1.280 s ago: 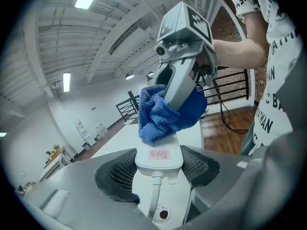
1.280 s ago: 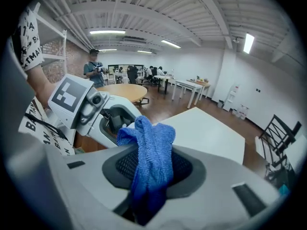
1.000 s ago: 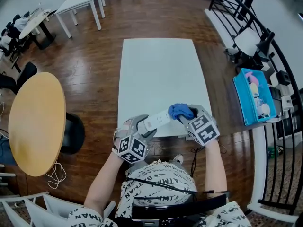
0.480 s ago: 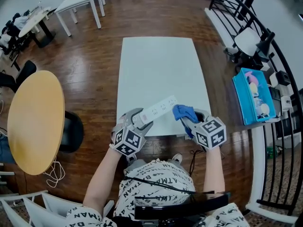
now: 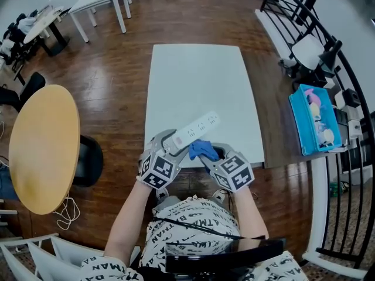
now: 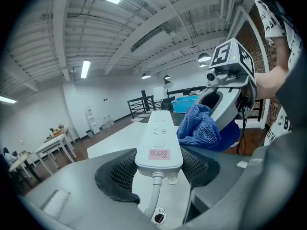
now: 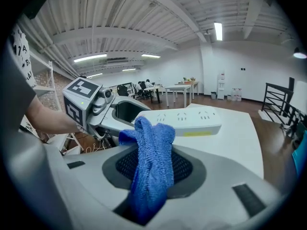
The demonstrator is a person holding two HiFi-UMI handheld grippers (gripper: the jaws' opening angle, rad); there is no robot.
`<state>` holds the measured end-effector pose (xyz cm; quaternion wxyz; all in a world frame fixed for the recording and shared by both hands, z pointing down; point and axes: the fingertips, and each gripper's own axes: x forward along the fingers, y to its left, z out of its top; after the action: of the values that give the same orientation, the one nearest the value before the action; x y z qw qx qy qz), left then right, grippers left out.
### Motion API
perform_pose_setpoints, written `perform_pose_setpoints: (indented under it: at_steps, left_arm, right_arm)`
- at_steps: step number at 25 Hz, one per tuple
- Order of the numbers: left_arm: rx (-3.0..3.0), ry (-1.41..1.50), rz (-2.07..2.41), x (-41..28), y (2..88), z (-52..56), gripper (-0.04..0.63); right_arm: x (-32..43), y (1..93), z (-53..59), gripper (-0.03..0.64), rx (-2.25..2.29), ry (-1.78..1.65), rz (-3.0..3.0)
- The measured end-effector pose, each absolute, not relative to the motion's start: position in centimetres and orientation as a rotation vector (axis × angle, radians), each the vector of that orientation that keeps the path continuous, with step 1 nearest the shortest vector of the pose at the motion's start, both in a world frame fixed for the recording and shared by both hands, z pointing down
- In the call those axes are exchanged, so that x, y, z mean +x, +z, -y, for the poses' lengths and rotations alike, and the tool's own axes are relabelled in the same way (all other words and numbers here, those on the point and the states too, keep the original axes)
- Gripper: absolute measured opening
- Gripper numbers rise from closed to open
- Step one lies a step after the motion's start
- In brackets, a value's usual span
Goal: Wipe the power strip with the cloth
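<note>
**dan_k:** White surface (image 5: pixel 193 81) over a wood floor (image 5: pixel 117 69), got it. But where's the power strip (image 5: pixel 196 127)?

**mo77:** It's off the surface, held up over its near edge. The left tool (image 5: pixel 169 148) clamps the cord end, with its jaws fairly wide around the body. The strip's long axis runs away and to the right.

**dan_k:** And the cloth (image 5: pixel 202 149)?

**mo77:** It's bunched and pinched tight in the right tool (image 5: pixel 206 154), right against the strip near the held end (so I'd guess the stroke goes outward along it). Oh, and that blue bin (image 5: pixel 300 127) off to the right holds small bits, can't tell what.

White power strip (image 5: pixel 191 131), blue cloth (image 5: pixel 203 149) touching
</note>
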<state>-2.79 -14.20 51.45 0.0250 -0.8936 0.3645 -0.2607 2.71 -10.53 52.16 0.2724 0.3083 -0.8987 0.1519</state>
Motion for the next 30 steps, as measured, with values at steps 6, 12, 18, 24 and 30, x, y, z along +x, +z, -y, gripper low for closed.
perform_pose_setpoints:
  at_steps: [6,12,18,24,30]
  left_arm:
    - [-2.752,-0.799,-1.098,-2.8,51.2,13.4,0.284]
    - [-2.744,-0.793,-1.062,-2.9,50.8,12.8,0.282]
    - [-2.741,-0.794,-1.02,-3.4,50.4,12.0,0.282]
    - [-2.732,-0.789,-0.927,-3.3,50.0,10.8,0.282]
    - [-2.701,-0.825,-0.789,-1.8,50.1,8.9,0.282]
  right_arm:
    - [2.5,51.9,11.2,0.137,0.853,0.499,2.468]
    - [4.4,51.8,12.0,0.137,0.907,0.515,2.454]
    - [9.0,51.3,14.1,0.137,1.022,0.486,2.393]
    - [13.1,50.6,15.8,0.137,1.113,0.437,2.324]
    - [13.8,49.2,16.7,0.137,1.109,0.401,2.333]
